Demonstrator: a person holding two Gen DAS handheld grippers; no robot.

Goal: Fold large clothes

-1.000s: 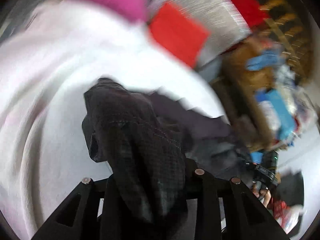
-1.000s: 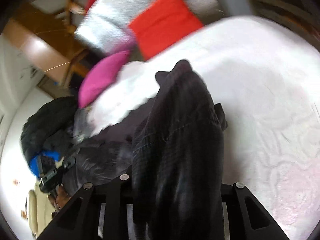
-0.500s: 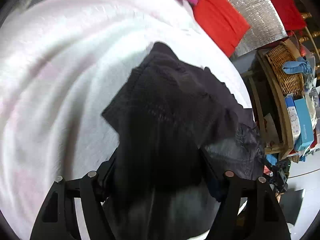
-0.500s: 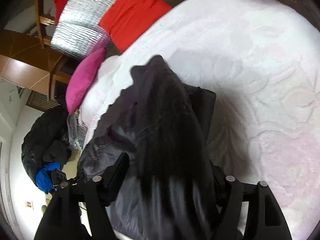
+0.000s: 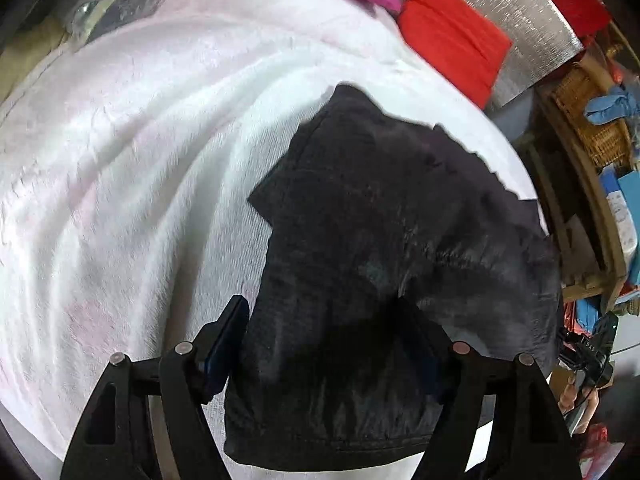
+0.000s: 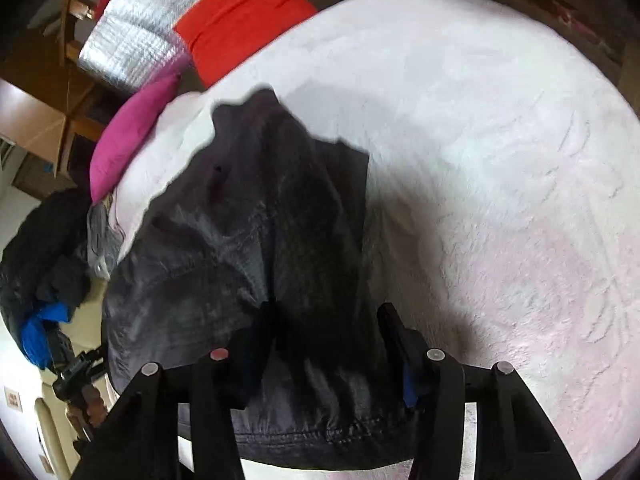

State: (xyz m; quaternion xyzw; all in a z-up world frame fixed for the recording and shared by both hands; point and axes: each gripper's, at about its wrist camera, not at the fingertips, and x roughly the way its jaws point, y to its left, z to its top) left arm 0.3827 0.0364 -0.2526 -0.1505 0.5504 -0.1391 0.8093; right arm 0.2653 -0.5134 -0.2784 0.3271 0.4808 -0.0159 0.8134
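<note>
A dark grey garment (image 5: 384,232) lies folded on the white fluffy blanket (image 5: 132,184) that covers the bed. My left gripper (image 5: 324,320) stands open low over its near end, the cloth lying between its spread fingers (image 5: 230,330). In the right wrist view the same garment (image 6: 248,220) stretches away from my right gripper (image 6: 326,316). That gripper's jaws are closing with the garment's near hem between them, and the right fingertip (image 6: 390,320) sits at the cloth's edge. Neither pair of pads visibly pinches the fabric.
A magenta pillow (image 6: 128,136), a red cushion (image 6: 240,12) and a silver padded headboard (image 6: 132,28) line the far end of the bed. A pile of dark and blue clothes (image 6: 36,264) sits left of it. Wicker baskets and shelves (image 5: 592,128) stand to the right.
The garment hung bunched from both shut grippers a second ago; it now lies spread on the blanket. Both sets of jaws have opened and both views have tipped down toward the bed.
</note>
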